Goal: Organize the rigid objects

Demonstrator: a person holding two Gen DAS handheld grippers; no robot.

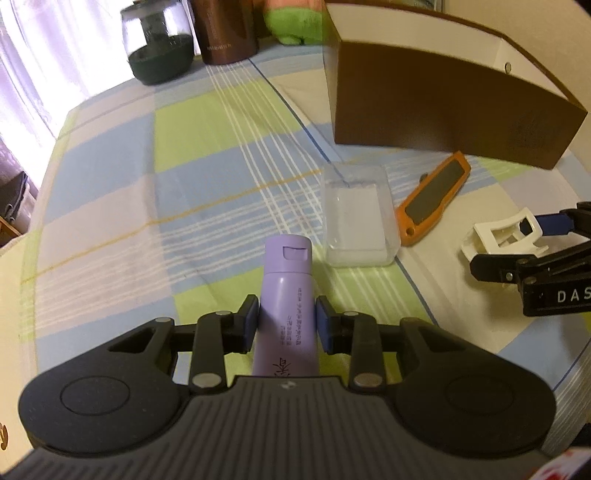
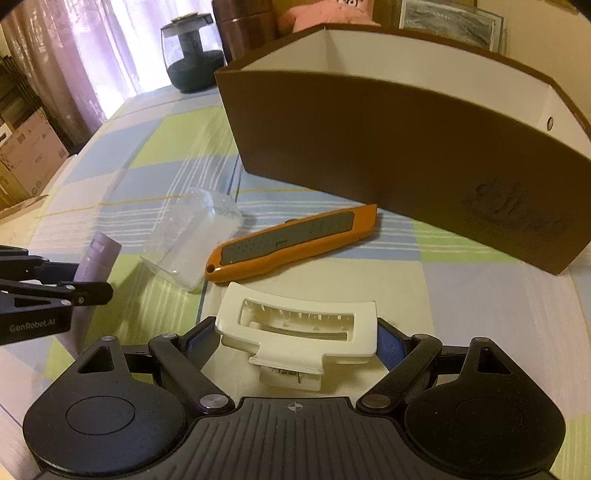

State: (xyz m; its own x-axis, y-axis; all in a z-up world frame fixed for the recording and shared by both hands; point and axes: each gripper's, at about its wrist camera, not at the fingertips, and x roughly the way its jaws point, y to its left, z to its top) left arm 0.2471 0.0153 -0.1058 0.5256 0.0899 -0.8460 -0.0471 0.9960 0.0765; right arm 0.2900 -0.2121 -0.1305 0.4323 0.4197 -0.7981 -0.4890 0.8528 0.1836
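Note:
My left gripper (image 1: pixel 286 317) is shut on a purple tube (image 1: pixel 286 295), held above the checked cloth; the tube also shows in the right wrist view (image 2: pixel 98 258). My right gripper (image 2: pixel 297 336) is shut on a white hair claw clip (image 2: pixel 299 328), which also shows in the left wrist view (image 1: pixel 502 232). A clear plastic box (image 1: pixel 356 214) lies ahead of the tube, also seen in the right wrist view (image 2: pixel 192 240). An orange utility knife (image 2: pixel 291 240) lies beside it, in the left wrist view (image 1: pixel 432 199) too. A brown open box (image 2: pixel 406 147) stands behind them.
A glass jar with a dark base (image 1: pixel 159 44) and a brown cylinder (image 1: pixel 225 29) stand at the table's far edge, with plush toys (image 1: pixel 295 22) behind. Cardboard boxes (image 2: pixel 29 147) sit off the table to the left, by curtains.

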